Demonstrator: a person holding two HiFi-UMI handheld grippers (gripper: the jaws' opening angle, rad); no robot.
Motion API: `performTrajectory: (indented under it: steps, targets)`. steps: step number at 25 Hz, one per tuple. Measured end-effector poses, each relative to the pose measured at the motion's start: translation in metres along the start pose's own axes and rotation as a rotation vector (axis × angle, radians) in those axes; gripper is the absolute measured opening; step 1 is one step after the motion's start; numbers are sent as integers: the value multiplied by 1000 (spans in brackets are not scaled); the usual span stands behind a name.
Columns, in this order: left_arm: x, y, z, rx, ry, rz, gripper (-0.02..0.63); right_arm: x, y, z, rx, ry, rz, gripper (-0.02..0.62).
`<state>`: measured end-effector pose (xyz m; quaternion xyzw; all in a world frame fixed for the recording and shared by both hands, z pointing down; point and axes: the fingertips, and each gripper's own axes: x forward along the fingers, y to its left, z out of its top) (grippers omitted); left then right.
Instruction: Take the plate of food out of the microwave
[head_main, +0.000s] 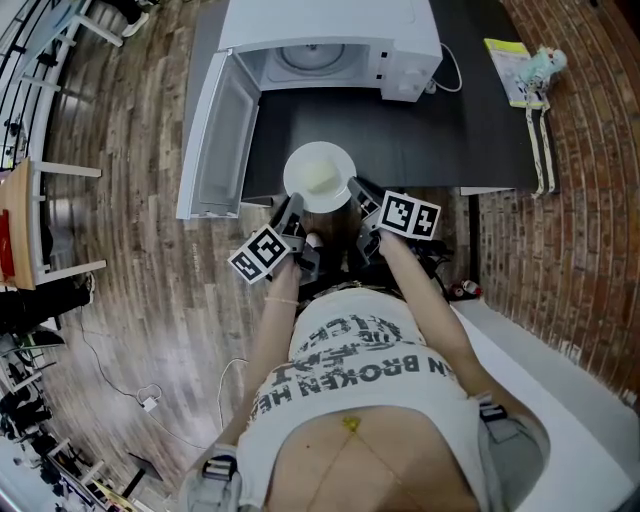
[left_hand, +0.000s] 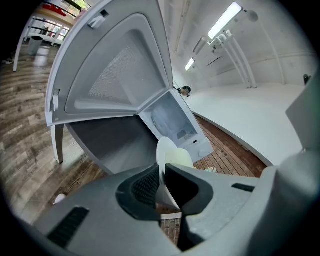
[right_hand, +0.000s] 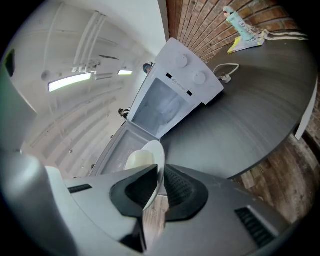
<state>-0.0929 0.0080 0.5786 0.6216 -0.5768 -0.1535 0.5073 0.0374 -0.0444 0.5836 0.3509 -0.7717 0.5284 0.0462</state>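
left gripper (left_hand: 162, 184): jaws clamped on plate (head_main: 318, 172) rim, at plate's near left edge, tilted slightly down | right gripper (right_hand: 160, 186): jaws clamped on plate rim, at plate's near right edge, tilted slightly down | left forearm (head_main: 275, 320), right forearm (head_main: 420, 300): both stretched forward, converging toward plate

We see a glossy white plate (head_main: 318, 176) before the smooth-cased microwave (head_main: 330, 30), a matt dark tabletop (head_main: 480, 120) under it, wood-grain floorboards (head_main: 130, 270) to its left, rough brickwork (head_main: 590, 200) to its right.
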Motion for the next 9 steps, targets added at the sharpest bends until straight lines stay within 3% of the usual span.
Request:
performTrajectory:
  steps: [9]
  targets:
    - [9, -4, -7, -4, 2, 8, 44, -3, -10, 7, 0, 9, -2, 40]
